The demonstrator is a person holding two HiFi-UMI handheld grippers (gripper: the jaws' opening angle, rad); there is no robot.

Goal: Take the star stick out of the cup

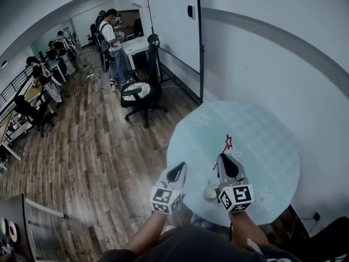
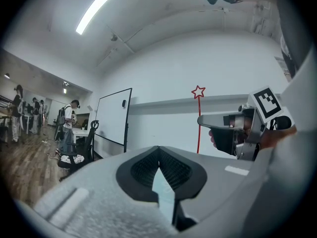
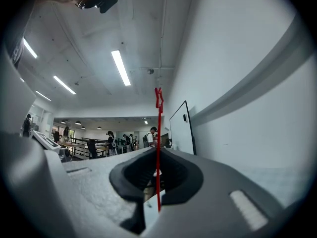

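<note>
- The star stick (image 3: pixel 158 148) is pinched, star upward, in the closed right gripper (image 1: pixel 222 160), just beside the cup (image 1: pixel 210 190). So thin a shaft could be let slip or swivel.
- The cup is not steadied by the left gripper (image 2: pixel 159 157), which is closed on nothing, so it could be toppled by the stick's lower end.

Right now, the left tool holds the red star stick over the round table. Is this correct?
No. The right tool holds the star stick, jaws closed on it, as the right gripper view shows. The left tool holds nothing. The round table is right.
</note>
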